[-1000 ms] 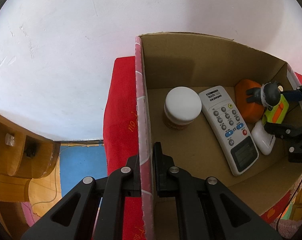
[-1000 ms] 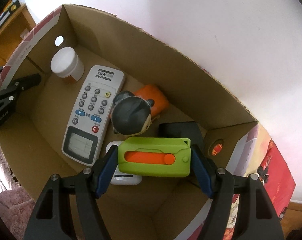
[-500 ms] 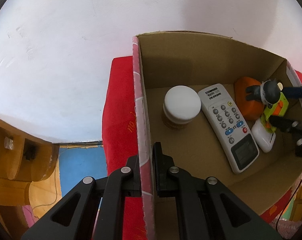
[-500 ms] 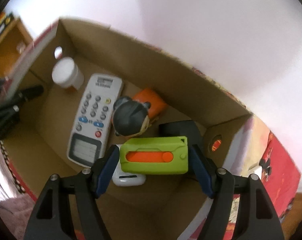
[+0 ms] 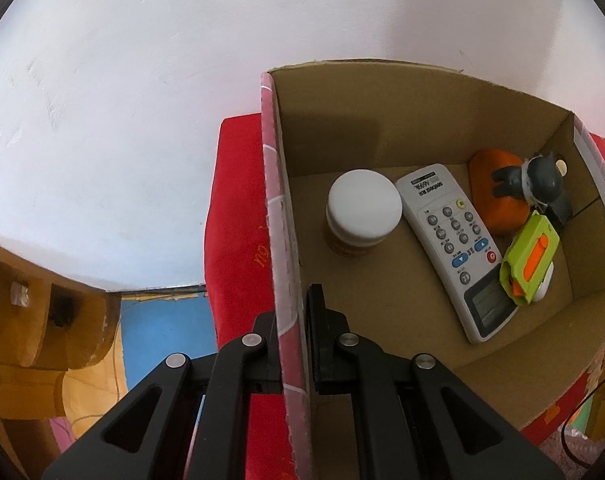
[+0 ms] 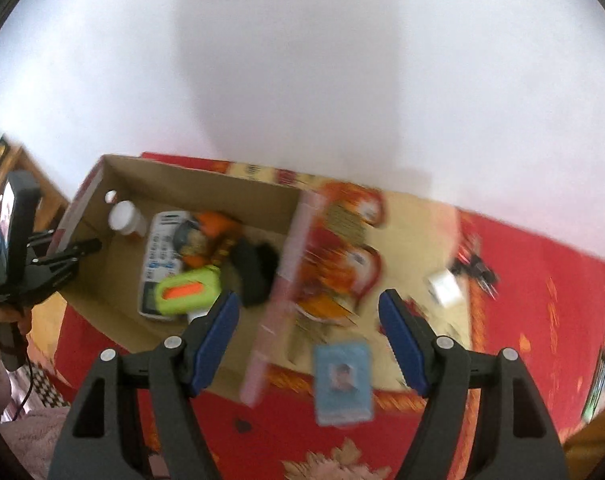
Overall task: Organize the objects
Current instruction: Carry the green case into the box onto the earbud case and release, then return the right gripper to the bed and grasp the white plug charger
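Note:
A cardboard box point(image 5: 382, 120) stands on a red cloth. My left gripper point(image 5: 292, 312) is shut on the box's left wall, one finger inside and one outside. Inside the box a lime-green case with an orange slider point(image 5: 528, 258) lies on the end of a white remote point(image 5: 450, 240) and a small white object point(image 5: 544, 286). My right gripper point(image 6: 308, 312) is open and empty, above the box's right wall point(image 6: 282, 300). The right wrist view is blurred but shows the green case point(image 6: 186, 290) in the box point(image 6: 206, 188) and the left gripper point(image 6: 74, 250) on the far wall.
The box also holds a white-lidded jar point(image 5: 362, 204), an orange object point(image 5: 490, 176), a grey figure point(image 5: 542, 180) and a black item point(image 6: 254, 272). A blue ID card point(image 6: 342, 380) and a small white cube point(image 6: 446, 288) lie on the patterned red cloth point(image 6: 542, 300). Wooden furniture point(image 5: 34, 320) stands left.
My right gripper let go of the green case, which now lies in the box. It rose, rolled and moved right out of the box. The left gripper stayed put.

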Demonstrator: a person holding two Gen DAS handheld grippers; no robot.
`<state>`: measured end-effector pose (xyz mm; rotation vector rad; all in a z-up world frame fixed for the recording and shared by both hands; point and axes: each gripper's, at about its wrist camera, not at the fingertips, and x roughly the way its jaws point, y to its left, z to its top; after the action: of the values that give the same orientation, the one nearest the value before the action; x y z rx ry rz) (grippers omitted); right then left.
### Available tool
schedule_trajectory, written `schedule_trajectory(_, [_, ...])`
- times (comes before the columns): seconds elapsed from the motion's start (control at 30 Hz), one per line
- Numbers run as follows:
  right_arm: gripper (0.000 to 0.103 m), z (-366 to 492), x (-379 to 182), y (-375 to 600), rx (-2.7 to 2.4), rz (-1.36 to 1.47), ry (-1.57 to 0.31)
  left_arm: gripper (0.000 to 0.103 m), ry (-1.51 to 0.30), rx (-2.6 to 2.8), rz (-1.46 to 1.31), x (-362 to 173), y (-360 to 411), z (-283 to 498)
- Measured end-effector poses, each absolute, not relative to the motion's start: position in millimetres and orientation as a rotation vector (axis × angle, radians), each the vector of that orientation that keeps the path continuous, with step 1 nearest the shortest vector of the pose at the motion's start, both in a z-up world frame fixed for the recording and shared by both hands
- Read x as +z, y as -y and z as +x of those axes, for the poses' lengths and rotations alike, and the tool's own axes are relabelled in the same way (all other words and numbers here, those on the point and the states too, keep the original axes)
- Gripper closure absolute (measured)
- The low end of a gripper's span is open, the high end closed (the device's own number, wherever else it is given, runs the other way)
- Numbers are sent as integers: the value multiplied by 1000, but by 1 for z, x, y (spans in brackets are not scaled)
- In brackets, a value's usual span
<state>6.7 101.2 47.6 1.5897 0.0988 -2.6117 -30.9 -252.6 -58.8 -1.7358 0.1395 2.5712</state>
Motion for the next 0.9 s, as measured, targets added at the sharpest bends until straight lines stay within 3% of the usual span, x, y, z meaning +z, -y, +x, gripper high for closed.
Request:
schedule_trajectory(0.23, [30,17,5,-168,-2596,1790,24,95,-144,2579,-1762,-58,241,-29])
schedule_trajectory(0.47, [30,-17,-33,-225,-2642,1857,336,94,-150,2592,-1772,-58,230,-27])
schedule_trajectory(0.9, [30,-64,-69,-250,-2720,2010,565,94,-180,2543,-1786,-55,212,-29])
